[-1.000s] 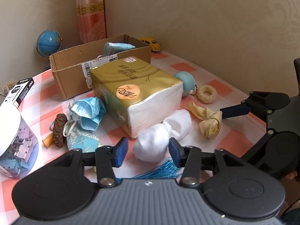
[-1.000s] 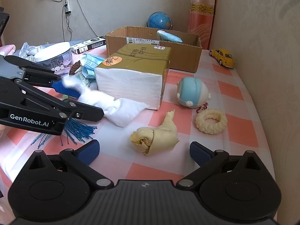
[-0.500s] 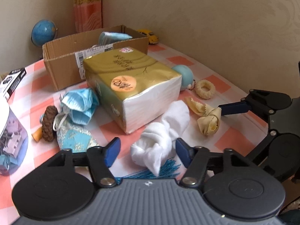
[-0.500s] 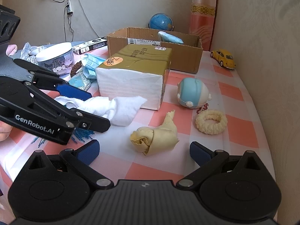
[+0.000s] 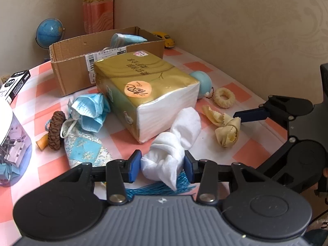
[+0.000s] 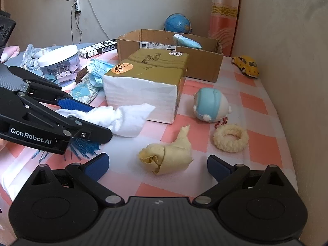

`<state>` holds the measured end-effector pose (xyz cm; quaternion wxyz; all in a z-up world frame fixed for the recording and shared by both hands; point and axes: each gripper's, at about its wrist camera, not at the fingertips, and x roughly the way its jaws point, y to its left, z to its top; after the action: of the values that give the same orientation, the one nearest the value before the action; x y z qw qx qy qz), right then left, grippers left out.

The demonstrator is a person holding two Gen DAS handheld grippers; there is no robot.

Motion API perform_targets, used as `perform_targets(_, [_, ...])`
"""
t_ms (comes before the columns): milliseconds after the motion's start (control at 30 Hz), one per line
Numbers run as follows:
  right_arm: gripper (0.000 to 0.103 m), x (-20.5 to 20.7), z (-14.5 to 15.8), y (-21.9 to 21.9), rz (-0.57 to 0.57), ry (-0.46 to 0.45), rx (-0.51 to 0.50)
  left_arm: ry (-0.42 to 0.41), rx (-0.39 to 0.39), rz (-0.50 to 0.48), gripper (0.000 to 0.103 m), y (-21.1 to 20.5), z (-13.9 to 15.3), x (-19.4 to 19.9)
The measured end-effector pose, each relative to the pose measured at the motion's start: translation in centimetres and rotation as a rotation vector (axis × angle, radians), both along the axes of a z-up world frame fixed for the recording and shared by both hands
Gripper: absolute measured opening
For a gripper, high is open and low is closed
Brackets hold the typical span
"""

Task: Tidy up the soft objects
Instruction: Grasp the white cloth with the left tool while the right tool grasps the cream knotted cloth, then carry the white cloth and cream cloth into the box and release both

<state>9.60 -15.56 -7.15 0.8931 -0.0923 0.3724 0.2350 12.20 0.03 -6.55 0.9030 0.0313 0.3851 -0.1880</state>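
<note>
Between left claw [image 5: 162, 165] pads, white cloth [image 5: 174, 143] (pinched).

Left wrist view low, facing the wall, right wrist view facing the corner, both sharing tissue pack [image 5: 147, 86].

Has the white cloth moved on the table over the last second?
Yes. In the right wrist view the white cloth, pinched by the left gripper, has swung right: its free end now lies against the tissue pack's white front instead of beside its left corner.
</note>
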Motion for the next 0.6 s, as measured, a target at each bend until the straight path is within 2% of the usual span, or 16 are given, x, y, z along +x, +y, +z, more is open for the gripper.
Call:
perform_targets(100, [0.096,0.2,0.2,0.2,0.012,0.003,-0.001,0.002,0.001,0.0,0.042,0.2,0.0,0.1])
perform_targets(167, [0.084,0.3,0.4,0.3,0.015,0.004,0.003,0.003,0.003,-0.003,0.042,0.2,0.1,0.1])
perform_targets(300, [0.071,0.4,0.7,0.1,0.006,0.008,0.003,0.01,0.004,-0.013,0.042,0.3,0.1,0.1])
perform_targets(433, [0.049,0.4,1.1,-0.3,-0.016,0.012,0.002,0.015,0.007,-0.021,0.041,0.4,0.3,0.0])
perform_targets(600, [0.047,0.3,1.4,-0.9,-0.03,0.021,0.019,0.019,0.015,-0.036,0.041,0.4,0.6,-0.5])
